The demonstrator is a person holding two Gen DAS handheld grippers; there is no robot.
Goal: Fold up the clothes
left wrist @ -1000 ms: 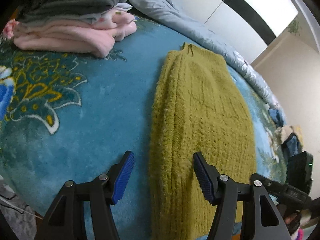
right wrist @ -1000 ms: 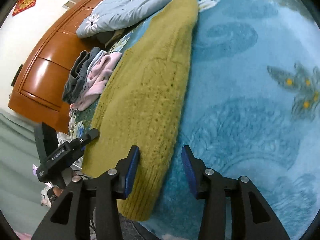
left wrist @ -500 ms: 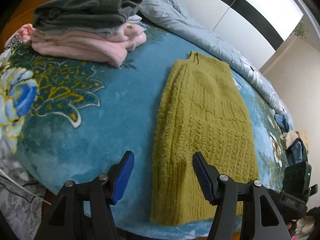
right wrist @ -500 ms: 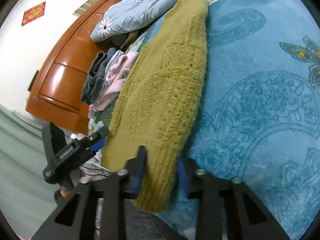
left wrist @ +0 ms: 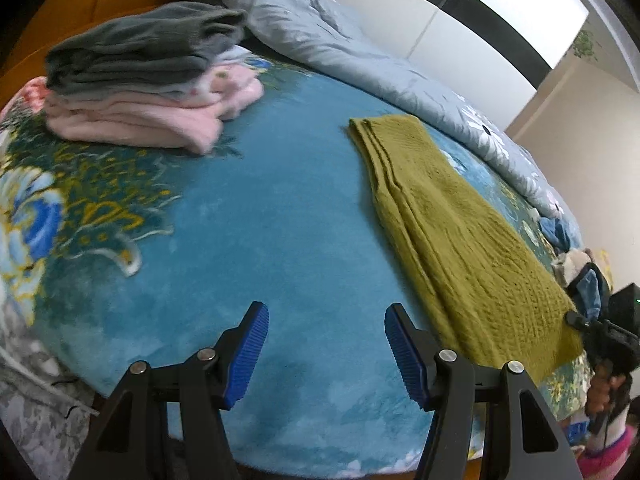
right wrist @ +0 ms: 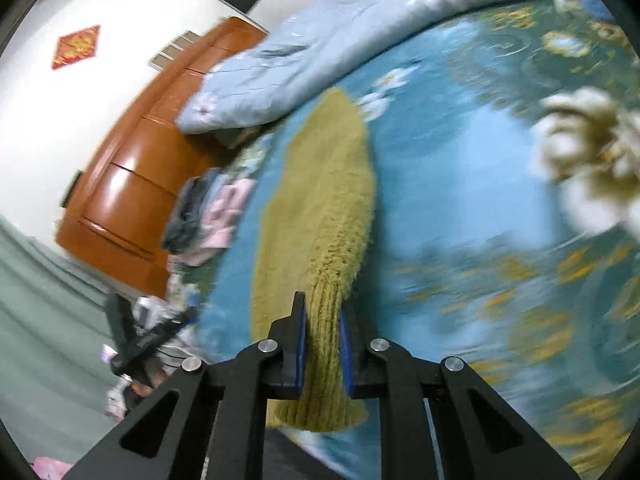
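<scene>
The olive-green knitted sweater point(left wrist: 452, 216) lies as a long, narrow folded strip on the teal floral plush blanket point(left wrist: 280, 216) covering the bed, well apart from the stack of folded pink and grey garments point(left wrist: 148, 92). The right gripper point(right wrist: 323, 350) has its fingers pressed onto the ribbed hem end of the sweater, pinching it at the corner farthest from the stack. The left gripper point(left wrist: 326, 350) hovers above bare blanket beside the sweater, on the stack side, its blue-padded fingers spread and holding nothing. Judged step: fold the strip crosswise. Bring the left gripper onto the hem corner nearest the stack and pinch all the layers. Lift both corners level and carry the hem toward the far end, keeping edges aligned. Thick knit likely sags, so keep light tension.
</scene>
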